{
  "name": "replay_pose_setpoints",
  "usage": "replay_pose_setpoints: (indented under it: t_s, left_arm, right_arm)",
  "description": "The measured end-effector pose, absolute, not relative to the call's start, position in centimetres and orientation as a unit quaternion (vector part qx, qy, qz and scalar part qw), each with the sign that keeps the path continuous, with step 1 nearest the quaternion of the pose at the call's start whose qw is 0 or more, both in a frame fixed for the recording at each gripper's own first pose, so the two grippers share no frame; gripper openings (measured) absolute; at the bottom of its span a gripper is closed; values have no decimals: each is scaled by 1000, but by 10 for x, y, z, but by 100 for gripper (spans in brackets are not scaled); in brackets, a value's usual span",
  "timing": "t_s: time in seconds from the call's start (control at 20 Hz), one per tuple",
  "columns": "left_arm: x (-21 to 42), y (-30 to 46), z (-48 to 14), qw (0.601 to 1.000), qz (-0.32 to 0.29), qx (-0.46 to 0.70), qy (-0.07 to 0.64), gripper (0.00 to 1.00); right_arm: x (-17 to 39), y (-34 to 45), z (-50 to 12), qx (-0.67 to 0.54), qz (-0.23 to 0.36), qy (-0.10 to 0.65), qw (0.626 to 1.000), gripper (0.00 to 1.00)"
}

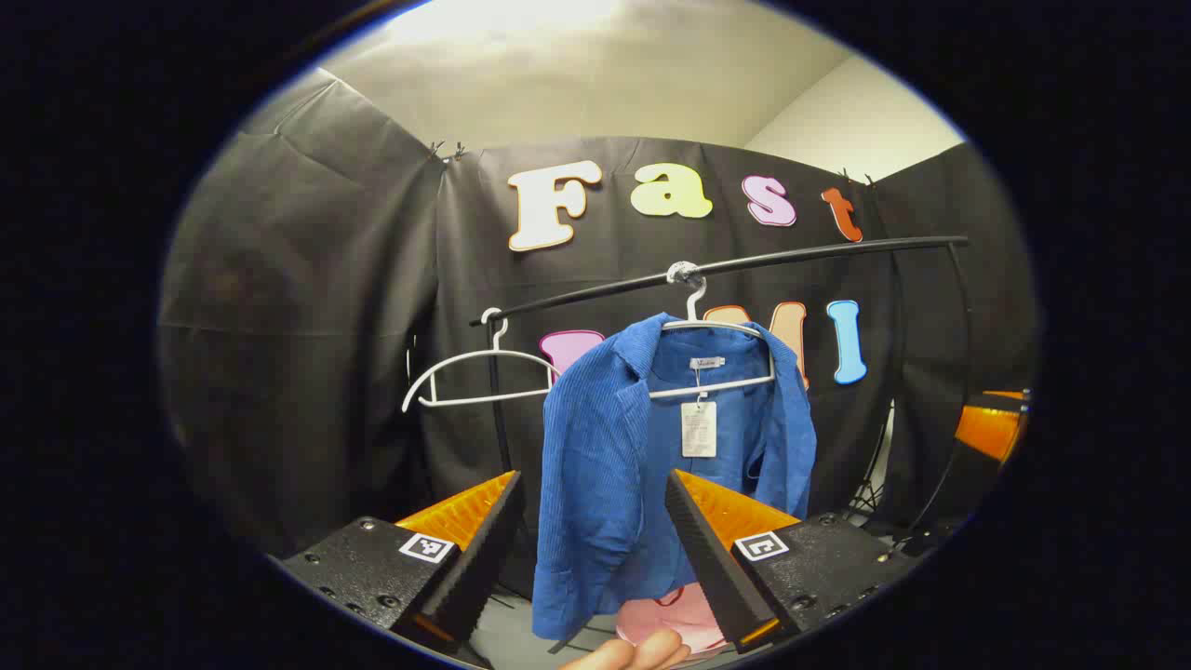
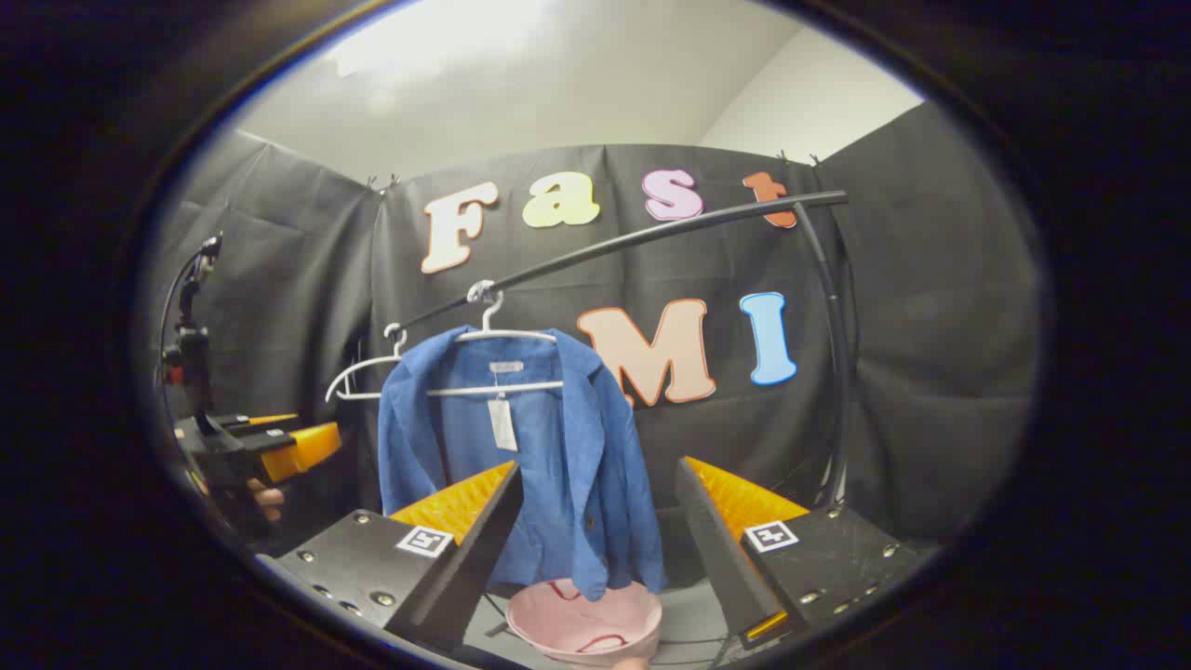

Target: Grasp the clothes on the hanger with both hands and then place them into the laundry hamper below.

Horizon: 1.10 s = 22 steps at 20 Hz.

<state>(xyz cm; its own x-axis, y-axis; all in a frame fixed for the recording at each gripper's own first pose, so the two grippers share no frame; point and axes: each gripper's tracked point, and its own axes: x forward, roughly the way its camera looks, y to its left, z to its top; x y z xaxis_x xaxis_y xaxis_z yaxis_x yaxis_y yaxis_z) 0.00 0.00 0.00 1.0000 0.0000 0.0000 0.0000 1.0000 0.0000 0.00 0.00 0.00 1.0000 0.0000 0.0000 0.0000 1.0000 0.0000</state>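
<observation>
In the left gripper view, the left tool [image 1: 591,549] stands with its two fingers wide apart and holds nothing. Between and behind the fingers hangs a blue corduroy shirt [image 1: 642,456] on a white hanger [image 1: 716,358], which hooks on a black rail [image 1: 744,263]. A paper tag [image 1: 699,428] hangs at the collar. A second white hanger [image 1: 470,372], with nothing on it, hooks on the same rail to the left of the shirt. Under the shirt's hem a part of the pink laundry hamper [image 1: 679,619] is seen, and fingertips of a hand [image 1: 637,653] show at the bottom edge. In the right gripper view, the right tool [image 2: 595,549] is also wide open and holds nothing. The shirt [image 2: 558,447] hangs straight ahead on its hanger [image 2: 507,358], apart from the fingers, and the hamper [image 2: 586,623] stands directly below it, the hem reaching its rim. At the far left the other tool [image 2: 279,445] shows, held by a hand [image 2: 265,498]; from here I cannot tell its opening.
</observation>
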Motion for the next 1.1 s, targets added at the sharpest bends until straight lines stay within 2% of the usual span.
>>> replay_pose_setpoints:
  t_s: [0.3, 0.5, 0.7, 1.1]
  left_arm:
    - [25, -21, 0, 1000, -26, -15, -9, 94]
    - [38, -34, -10, 999, -36, -31, 2, 94]
    - [42, -45, -18, 998, -46, -32, 8, 94]
    - [36, -63, -23, 998, -58, -29, 0, 93]
  right_arm:
    - [32, -6, -6, -49, -15, 4, 999, 96]
    - [42, -4, -9, -44, -8, 0, 999, 100]
    - [46, -13, -14, -31, -14, -5, 999, 96]
    - [57, -30, -36, -27, -25, 3, 999, 96]
